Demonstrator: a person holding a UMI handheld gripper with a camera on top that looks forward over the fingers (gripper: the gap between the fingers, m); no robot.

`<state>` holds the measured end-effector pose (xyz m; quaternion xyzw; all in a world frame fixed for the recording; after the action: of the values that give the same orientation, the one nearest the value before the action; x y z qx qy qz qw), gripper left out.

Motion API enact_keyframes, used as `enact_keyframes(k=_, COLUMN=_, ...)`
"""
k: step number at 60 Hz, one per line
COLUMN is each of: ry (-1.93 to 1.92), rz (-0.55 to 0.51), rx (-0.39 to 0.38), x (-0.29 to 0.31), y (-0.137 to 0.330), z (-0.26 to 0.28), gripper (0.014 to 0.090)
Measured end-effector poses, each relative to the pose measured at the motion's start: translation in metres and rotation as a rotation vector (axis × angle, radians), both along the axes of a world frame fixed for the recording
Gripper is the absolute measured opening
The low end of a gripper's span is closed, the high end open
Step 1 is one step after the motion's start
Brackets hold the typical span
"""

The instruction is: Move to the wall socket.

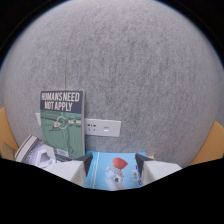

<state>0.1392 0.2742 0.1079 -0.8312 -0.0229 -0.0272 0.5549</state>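
Gripper point(114, 169) fingers stood apart, holding nothing; a blue box point(114, 172) lay between and just below the tips. Wall socket point(103, 128) sat on the grey felt wall point(130, 75), beyond the fingers, its left edge beside a leaning "Humans Need Not Apply" book point(62, 122). Wall above was bare. White item point(37, 150) left, possibly packaging.

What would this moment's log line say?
gripper: open, holding nothing | wall socket: beyond fingers, on grey wall | green book: beside socket | blue box: between fingers
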Motion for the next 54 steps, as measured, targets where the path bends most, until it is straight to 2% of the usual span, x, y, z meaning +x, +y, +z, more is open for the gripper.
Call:
enact_keyframes(k=24, ry=0.002, rz=-0.01, rx=0.021, x=0.002, y=0.08, z=-0.018, gripper=0.0871)
enact_keyframes(k=54, ry=0.007, rz=-0.014, rx=0.014, x=0.002, y=0.089, z=-0.024, gripper=0.0862)
